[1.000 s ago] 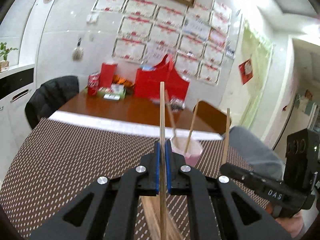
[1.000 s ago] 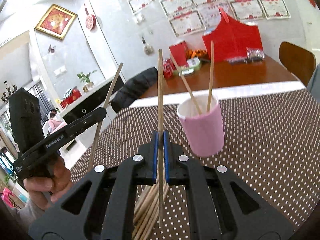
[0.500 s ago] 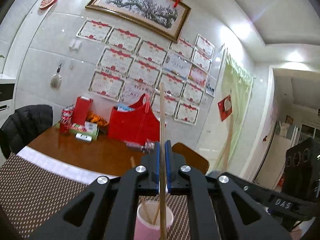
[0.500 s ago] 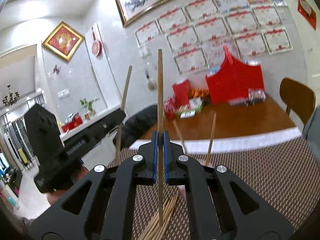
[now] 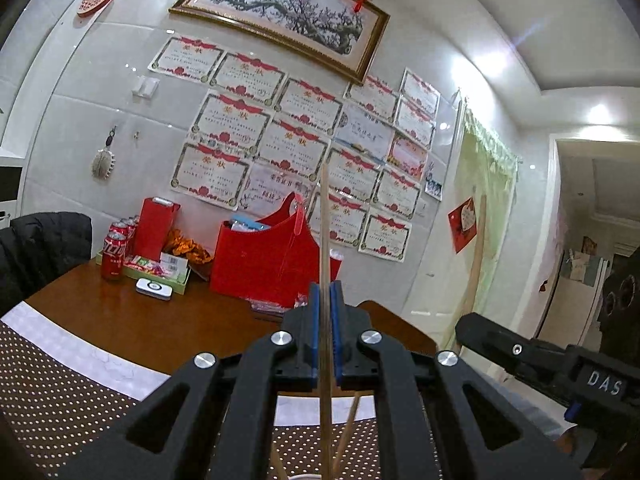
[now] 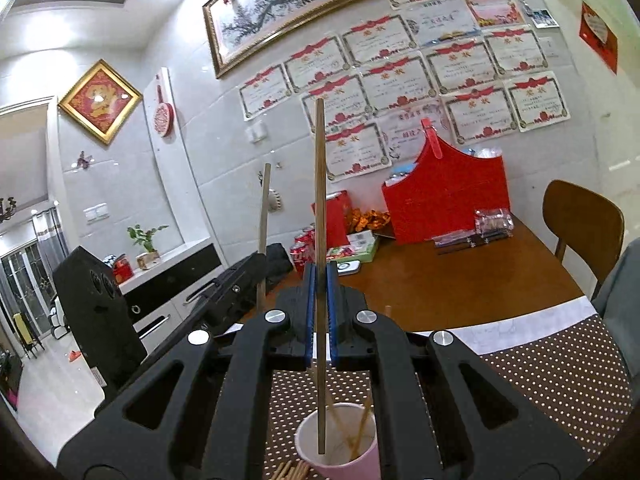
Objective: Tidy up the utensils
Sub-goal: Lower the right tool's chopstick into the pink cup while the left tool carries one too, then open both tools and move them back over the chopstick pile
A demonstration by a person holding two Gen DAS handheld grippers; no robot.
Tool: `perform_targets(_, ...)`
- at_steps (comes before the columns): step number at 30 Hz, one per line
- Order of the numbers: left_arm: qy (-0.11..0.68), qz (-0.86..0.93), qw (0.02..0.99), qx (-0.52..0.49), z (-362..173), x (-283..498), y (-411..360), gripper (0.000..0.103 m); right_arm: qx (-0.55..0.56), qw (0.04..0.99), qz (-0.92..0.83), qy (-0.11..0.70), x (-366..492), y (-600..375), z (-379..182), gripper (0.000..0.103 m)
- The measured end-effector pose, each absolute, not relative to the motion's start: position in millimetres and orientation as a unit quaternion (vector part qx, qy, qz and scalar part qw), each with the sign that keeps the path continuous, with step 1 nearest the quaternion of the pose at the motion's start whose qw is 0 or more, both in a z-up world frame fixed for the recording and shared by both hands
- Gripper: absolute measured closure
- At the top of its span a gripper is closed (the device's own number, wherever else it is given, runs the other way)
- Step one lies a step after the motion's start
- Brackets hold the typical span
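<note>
My left gripper is shut on an upright wooden chopstick; its lower end runs down out of view. My right gripper is shut on another upright chopstick, whose lower tip hangs over the mouth of the pink cup. The cup holds a few chopsticks. More loose chopsticks lie on the dotted mat beside the cup. The left gripper with its chopstick shows at the left of the right wrist view; the right gripper shows at the right of the left wrist view.
A brown dotted mat covers the near part of the wooden table. At the back stand a red gift bag, cola cans, a green box and packets. A wooden chair is at the right.
Both grippers have risen and tilted upward with their chopsticks. The cup has dropped to the bottom of both views, and the right chopstick's tip now hangs over its mouth.
</note>
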State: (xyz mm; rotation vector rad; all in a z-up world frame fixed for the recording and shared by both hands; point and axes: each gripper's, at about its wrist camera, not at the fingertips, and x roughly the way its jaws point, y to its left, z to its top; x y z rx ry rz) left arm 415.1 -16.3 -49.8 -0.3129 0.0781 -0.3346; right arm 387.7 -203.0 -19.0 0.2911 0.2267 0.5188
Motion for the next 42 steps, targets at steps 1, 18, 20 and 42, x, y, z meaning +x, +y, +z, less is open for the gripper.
perform_targets(1,0.042,-0.162,0.974,-0.153,-54.4,419.9,-18.2,0.098,0.143,0.95,0.254,0.115,391.2,-202.6,-21.7,0.098)
perform_targets(18,0.099,-0.146,0.974,-0.139,-96.8,428.8,-26.7,0.077,0.137,0.946,0.239,0.17,411.4,-197.0,-57.4,0.095)
perform_targets(20,0.106,-0.137,0.975,-0.14,-95.0,422.4,-21.0,0.047,0.154,0.943,0.235,0.177,411.3,-203.3,-60.1,0.04)
perform_targets(42,0.152,-0.053,0.986,-0.05,-46.3,316.2,25.5,0.025,0.161,0.956,0.18,0.163,329.9,-223.5,-31.2,0.006)
